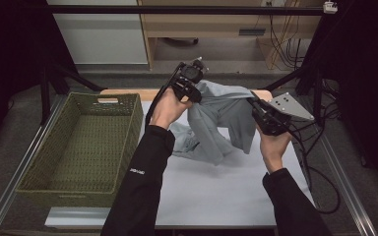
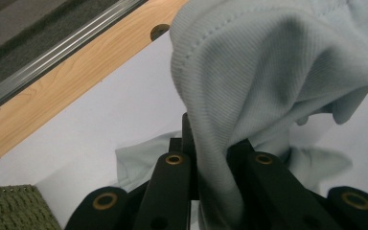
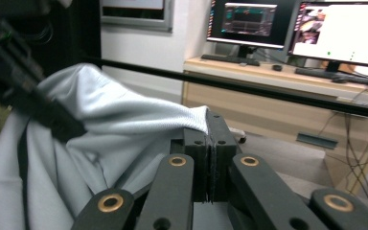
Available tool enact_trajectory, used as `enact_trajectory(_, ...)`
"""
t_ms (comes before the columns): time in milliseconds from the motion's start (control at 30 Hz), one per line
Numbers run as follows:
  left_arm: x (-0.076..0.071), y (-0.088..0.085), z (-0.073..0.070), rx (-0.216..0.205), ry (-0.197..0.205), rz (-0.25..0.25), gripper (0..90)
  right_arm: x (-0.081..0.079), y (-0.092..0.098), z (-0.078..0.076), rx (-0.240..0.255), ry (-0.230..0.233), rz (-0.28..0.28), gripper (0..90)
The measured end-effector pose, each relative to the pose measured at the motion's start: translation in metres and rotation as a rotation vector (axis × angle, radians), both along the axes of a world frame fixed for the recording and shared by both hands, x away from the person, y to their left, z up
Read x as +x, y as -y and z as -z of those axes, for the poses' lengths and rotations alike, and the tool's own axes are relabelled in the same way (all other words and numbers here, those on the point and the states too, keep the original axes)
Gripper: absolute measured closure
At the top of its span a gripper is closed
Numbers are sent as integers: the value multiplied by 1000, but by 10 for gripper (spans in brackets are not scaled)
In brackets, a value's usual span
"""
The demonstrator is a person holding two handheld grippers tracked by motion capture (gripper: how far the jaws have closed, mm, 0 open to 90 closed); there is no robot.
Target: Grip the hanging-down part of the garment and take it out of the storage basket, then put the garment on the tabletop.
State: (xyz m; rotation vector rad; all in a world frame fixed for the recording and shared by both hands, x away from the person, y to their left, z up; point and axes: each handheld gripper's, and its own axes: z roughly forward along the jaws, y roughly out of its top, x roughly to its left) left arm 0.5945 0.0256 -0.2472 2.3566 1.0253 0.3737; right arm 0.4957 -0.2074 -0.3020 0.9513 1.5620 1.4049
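Garment: a pale blue-grey knitted cotton garment (image 1: 221,120) hangs in the air between the two grippers above the far half of the table, its lower folds trailing down onto the white sheet; lifted this way, gravity pulls it open so its shape can be read.
Left gripper: the left gripper (image 1: 191,91) is clamped on a thick fold near a stitched, ribbed hem, seen close in the left gripper view (image 2: 211,163); I judge the grip sits on an edge so the cloth hangs from a firm seam and does not slip.
Right gripper: the right gripper (image 1: 257,105) has its jaws pressed together on a thin corner of the same cloth (image 3: 210,158), held apart from the left one to stretch the top edge between them.
Table: the white-covered table (image 1: 216,196) with a light wooden far edge leaves a bare area in front of the garment, likely room for laying it flat.
Basket: a green woven rectangular basket (image 1: 128,128) with cut-out handles stands empty at the left, just beside the white sheet, probably the place where the garment is meant to go.
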Motion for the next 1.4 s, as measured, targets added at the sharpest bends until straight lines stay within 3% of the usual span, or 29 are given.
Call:
enact_trajectory(200,0,-6,-1,0,11,-19,831,4,-4,18,16,-65,-97,816)
enact_trajectory(333,0,-11,-2,10,19,-18,831,6,-9,37,27,-138,-213,628)
enact_trajectory(367,-1,-11,-1,2,22,-26,831,5,-11,44,-1,-143,-238,502)
enact_trajectory(400,-1,-11,-1,2,22,-26,831,5,-11,44,-1,-143,-238,502)
enact_trajectory(467,-1,-13,0,0,20,-29,831,-3,-13,50,3,-114,-249,339)
enact_trajectory(500,-1,-13,1,1,22,-30,831,-6,-13,50,28,-116,-243,223)
enact_trajectory(533,-2,-13,1,0,20,-29,831,-6,-13,50,28,-116,-243,223)
enact_trajectory(667,-5,-13,1,0,23,-10,830,-18,-2,52,55,-123,-227,48)
enact_trajectory(833,-8,-15,2,-5,29,-6,830,-32,12,65,82,-125,-203,13)
enact_trajectory(1000,-7,-17,7,-10,22,-9,830,-41,18,80,87,-158,-207,6)
enact_trajectory(1033,-7,-17,7,-11,20,-11,829,-44,22,84,67,-162,-204,6)
enact_trajectory(1200,-9,-15,13,-5,11,4,830,-53,28,89,102,-149,-208,6)
enact_trajectory(1367,-9,-14,17,-7,9,9,829,-56,33,92,83,-150,-211,6)
enact_trajectory(1400,-10,-13,19,-7,4,10,829,-58,35,95,111,-147,-209,6)
